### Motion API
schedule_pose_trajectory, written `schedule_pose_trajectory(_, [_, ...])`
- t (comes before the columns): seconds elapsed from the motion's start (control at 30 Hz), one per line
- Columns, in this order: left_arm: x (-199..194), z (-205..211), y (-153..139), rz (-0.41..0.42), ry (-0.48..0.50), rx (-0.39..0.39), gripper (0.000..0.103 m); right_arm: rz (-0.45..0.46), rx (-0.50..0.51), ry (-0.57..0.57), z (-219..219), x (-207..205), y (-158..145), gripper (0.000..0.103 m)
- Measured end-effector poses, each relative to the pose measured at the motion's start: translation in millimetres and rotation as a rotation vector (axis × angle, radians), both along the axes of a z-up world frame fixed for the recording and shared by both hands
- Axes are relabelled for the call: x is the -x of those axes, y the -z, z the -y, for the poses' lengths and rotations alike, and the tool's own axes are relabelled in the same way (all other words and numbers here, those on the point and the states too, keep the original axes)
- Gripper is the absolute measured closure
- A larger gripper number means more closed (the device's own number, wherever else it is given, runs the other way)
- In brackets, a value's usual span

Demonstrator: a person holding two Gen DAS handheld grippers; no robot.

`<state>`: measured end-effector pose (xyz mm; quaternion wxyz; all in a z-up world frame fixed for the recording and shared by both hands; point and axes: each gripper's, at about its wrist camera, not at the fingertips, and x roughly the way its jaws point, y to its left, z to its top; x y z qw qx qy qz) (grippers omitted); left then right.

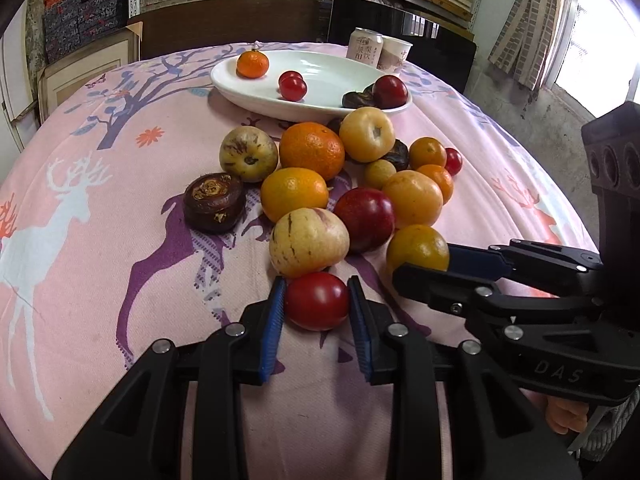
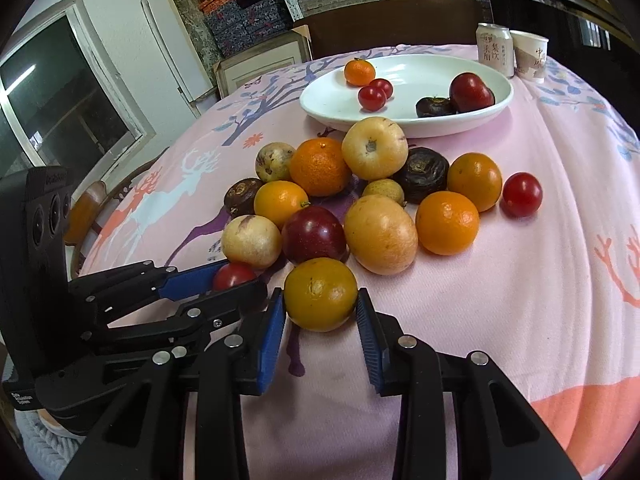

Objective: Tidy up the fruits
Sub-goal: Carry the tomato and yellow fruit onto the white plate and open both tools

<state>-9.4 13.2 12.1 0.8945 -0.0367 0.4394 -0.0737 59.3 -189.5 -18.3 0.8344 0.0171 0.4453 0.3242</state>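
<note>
At the near edge of the fruit pile on the bench [image 1: 100, 280], covered with a pink deer-print cloth, the left gripper [image 1: 317, 300] was clamped on a red cherry tomato [image 1: 317, 301], its blue pads pressing both sides of it. Just beside it, the right gripper [image 2: 321, 308] had its blue pads against the sides of a dark yellow-orange citrus fruit [image 2: 320, 294], gripping it where it sat on the cloth. Behind the tomato, and touching it in the left wrist view, lay a pale yellow fruit with purple streaks [image 1: 308, 242], with a dark red plum [image 1: 365, 219] next to it. The rest of the pile held several oranges, two more pale yellow fruits, dark brown water chestnuts and a second cherry tomato [image 2: 522, 194] lying a little apart on the right side. Farther back stood a white oval plate [image 2: 320, 106] holding a small mandarin [image 2: 359, 72], two cherry tomatoes, a dark brown chestnut and a red plum. Beyond the plate were a drink can [image 2: 495, 49] and a paper cup [image 2: 530, 60], side by side. Shelves with boxes filled the background.
</note>
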Motion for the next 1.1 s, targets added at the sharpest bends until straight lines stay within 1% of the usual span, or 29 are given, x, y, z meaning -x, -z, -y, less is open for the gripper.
schedule_pose_trajectory(0.13, [0.2, -0.1, 0.0, 0.002, 0.002, -0.003, 0.073, 0.001, -0.006, 0.041, 9.7, -2.1, -0.3, 0.067])
schedule_pose_trajectory(0.33, [5.2, 4.2, -1.7, 0.008, 0.007, -0.029, 0.073, -0.001, -0.005, 0.064, 16.6, -3.3, 1.1, 0.067])
schedule_pose_trajectory(0.4, [10.5, 3.1, -5.0, 0.030, -0.008, -0.029, 0.073, 0.003, -0.007, 0.071, 19.1, -2.6, 0.4, 0.067])
schedule_pose_trajectory(0.47, [19.7, -1.5, -12.2, 0.071, -0.027, -0.016, 0.073, 0.020, -0.017, 0.086, 23.6, -0.9, -2.6, 0.067])
schedule_pose_trajectory(0.6, [22.0, -9.6, -24.6, 0.121, -0.078, -0.037, 0.073, 0.083, -0.028, 0.137, 33.8, 4.5, -12.2, 0.067])
schedule_pose_trajectory(0.7, [8.9, -15.9, -39.2, 0.136, -0.100, -0.040, 0.073, 0.138, -0.014, 0.161, 38.7, 1.7, -26.0, 0.067])
schedule_pose_trajectory(0.8, [-15.8, -21.2, -62.7, 0.172, -0.118, -0.035, 0.073, 0.174, -0.021, 0.175, 42.5, -13.8, -47.0, 0.067])
schedule_pose_trajectory(0.87, [-34.9, -22.7, -75.7, 0.193, -0.132, -0.031, 0.073, 0.194, -0.016, 0.192, 41.4, -30.1, -59.8, 0.067])
schedule_pose_trajectory(0.97, [-68.2, -23.3, -89.7, 0.209, -0.148, -0.020, 0.073, 0.200, -0.007, 0.221, 35.8, -65.9, -72.4, 0.067])
schedule_pose_trajectory(1.1, [-117.3, -22.4, -94.8, 0.207, -0.176, -0.022, 0.073, 0.180, -0.002, 0.266, 33.5, -113.5, -72.6, 0.067])
